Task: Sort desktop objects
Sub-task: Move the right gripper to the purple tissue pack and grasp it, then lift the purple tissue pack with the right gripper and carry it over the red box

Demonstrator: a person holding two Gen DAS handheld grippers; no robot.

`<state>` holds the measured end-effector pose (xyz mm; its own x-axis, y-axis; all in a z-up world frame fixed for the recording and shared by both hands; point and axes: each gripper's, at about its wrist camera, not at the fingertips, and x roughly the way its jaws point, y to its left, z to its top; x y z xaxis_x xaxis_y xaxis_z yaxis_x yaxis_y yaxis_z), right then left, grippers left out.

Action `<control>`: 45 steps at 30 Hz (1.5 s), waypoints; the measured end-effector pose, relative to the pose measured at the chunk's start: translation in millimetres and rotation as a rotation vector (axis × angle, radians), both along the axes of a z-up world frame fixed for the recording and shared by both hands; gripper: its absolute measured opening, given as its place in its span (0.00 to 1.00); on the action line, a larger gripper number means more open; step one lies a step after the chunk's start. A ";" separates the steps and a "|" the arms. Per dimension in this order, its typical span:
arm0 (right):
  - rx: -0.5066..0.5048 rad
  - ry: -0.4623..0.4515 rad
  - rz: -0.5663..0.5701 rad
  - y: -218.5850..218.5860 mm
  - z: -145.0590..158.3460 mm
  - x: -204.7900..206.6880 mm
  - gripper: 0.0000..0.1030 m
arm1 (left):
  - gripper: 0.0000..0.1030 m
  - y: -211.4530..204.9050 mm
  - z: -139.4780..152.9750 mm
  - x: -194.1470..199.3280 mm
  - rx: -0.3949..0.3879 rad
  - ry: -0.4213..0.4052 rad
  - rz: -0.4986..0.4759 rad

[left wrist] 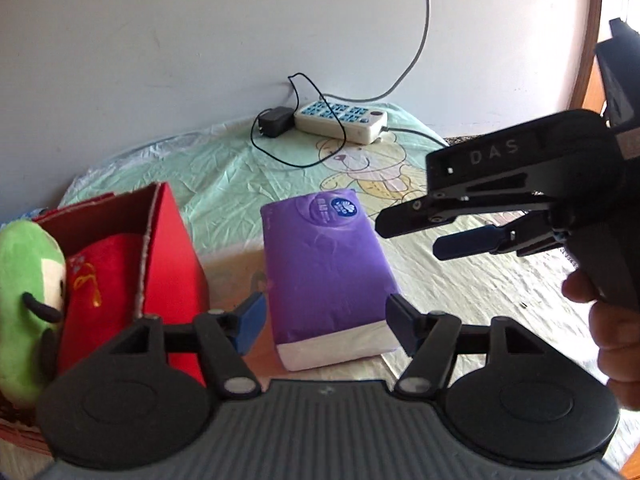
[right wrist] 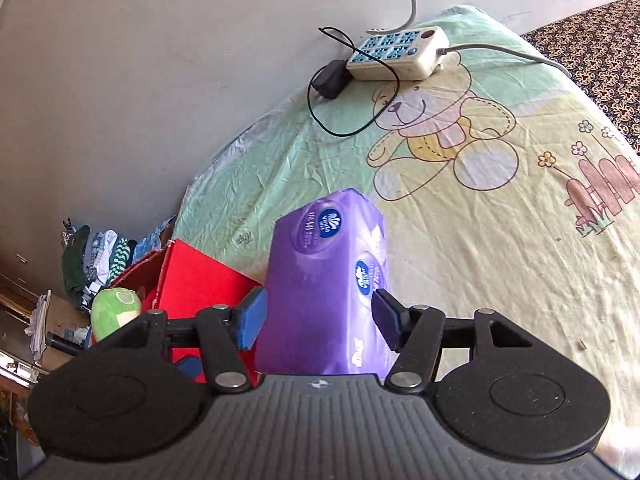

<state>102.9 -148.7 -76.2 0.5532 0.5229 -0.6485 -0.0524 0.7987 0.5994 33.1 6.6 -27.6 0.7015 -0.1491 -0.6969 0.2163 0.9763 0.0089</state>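
A red cardboard box (left wrist: 172, 256) is seen open-topped at the left of a table covered by a pale green and yellow cartoon-bear cloth (left wrist: 240, 176). Inside it a red plush item (left wrist: 104, 276) with gold stitching is held, and a green plush toy (left wrist: 28, 304) is pressed against the box's near side, partly cut off by the frame edge. A purple tissue pack (left wrist: 326, 268) lies on the cloth just beside the box, to its right.

The left gripper (left wrist: 326, 320) is held partly open, its blue pads on either side of the pack's near end; contact cannot be made out. The right gripper (right wrist: 318, 322) is likewise partly open around the pack, nothing clamped. Part of the person's hand (left wrist: 612, 332) is shown on its handle.

A white power strip (left wrist: 342, 118) and black adapter (left wrist: 274, 121) are placed by the wall. A pile of striped fabric (right wrist: 100, 260) beyond the table is too small to identify.
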 end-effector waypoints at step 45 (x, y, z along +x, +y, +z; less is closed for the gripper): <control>0.081 0.176 0.112 -9.9 -55.5 37.8 0.72 | 0.96 -24.9 -44.7 57.9 -0.121 0.170 0.038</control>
<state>140.7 -158.6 -131.7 0.3709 0.6291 -0.6831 -0.0269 0.7426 0.6692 91.0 -18.2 -72.3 0.5819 -0.2145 -0.7845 0.1675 0.9755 -0.1426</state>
